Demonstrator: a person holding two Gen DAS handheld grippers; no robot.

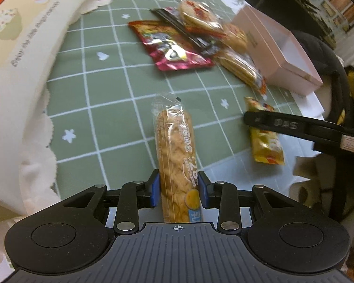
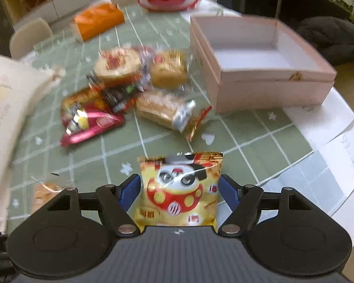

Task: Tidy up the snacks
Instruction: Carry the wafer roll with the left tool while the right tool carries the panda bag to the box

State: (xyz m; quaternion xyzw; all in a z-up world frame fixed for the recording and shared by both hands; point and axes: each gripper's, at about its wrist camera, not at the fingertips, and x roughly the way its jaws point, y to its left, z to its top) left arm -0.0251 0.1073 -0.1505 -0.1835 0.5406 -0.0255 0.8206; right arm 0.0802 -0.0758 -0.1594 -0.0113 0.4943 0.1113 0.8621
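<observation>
Left gripper (image 1: 179, 192) clamped on bread stick packet (image 1: 175, 155); right gripper (image 2: 179, 192) clamped on yellow snack bag (image 2: 180, 188).

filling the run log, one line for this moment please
left gripper: gripping bread stick pack | right gripper: around yellow snack bag | pink box: empty

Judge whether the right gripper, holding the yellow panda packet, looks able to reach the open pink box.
Probably yes. The right gripper holds the yellow panda packet, and the open pink box lies ahead to its right across bare tablecloth; the snack pile sits off to the left.
</observation>
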